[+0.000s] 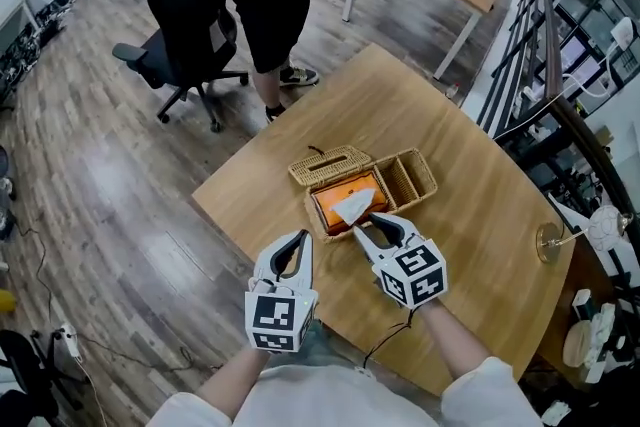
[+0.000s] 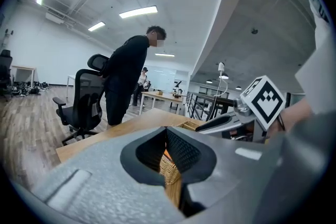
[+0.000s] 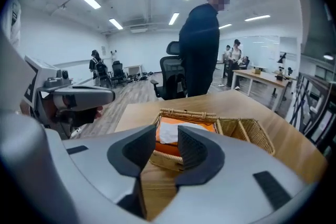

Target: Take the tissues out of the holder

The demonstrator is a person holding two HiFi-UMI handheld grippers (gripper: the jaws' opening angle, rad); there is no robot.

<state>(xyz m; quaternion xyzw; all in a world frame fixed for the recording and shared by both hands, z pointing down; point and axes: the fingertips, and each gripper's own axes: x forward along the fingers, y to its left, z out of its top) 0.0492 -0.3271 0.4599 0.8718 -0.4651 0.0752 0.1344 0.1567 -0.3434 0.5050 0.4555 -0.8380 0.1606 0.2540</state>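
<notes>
One worktop [image 1: 480, 215] carries one wicker holder [image 1: 418, 177], one orange tissue pack [image 1: 325, 208] and one white tissue [image 1: 352, 205], beside two grippers: left gripper [image 1: 300, 237], right gripper [image 1: 372, 223].

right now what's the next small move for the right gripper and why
Probably ease the right gripper forward so its open jaws straddle the white tissue poking up from the wicker holder, ready to close. The jaws stand apart with nothing between them, just short of the tissue.

Left gripper [image 2: 167, 132], closed, faces the wicker holder [image 2: 169, 176].
</notes>
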